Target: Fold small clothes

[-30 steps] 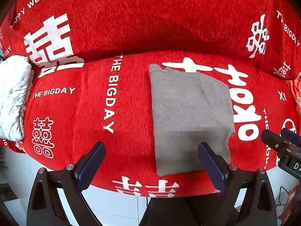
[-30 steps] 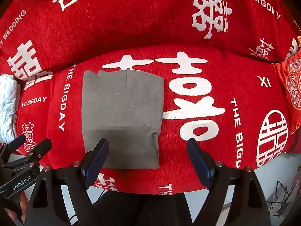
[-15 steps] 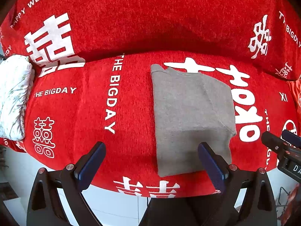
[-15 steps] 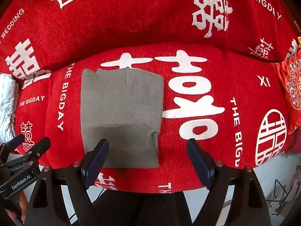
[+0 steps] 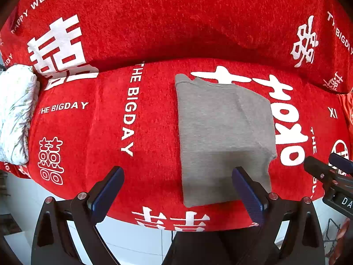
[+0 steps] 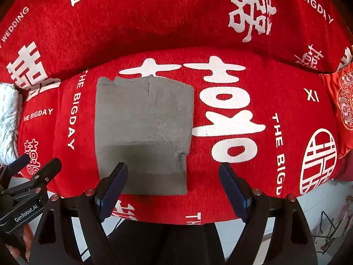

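Observation:
A grey garment [image 5: 222, 137] lies folded into a flat rectangle on the red sofa seat [image 5: 106, 132]; it also shows in the right wrist view [image 6: 143, 132]. My left gripper [image 5: 177, 190] is open and empty, held back near the seat's front edge, its right finger in front of the garment's near edge. My right gripper [image 6: 173, 187] is open and empty, its left finger in front of the garment's near left corner. Each gripper shows at the side of the other's view.
The sofa cover is red with white lettering, and its backrest [image 5: 176, 22] rises behind the seat. A white patterned cushion [image 5: 15, 110] lies at the left end. A red embroidered cushion [image 6: 342, 101] lies at the right end. Pale floor [image 5: 136, 238] shows below the seat.
Both grippers stay open and nearly still. The garment has not moved.

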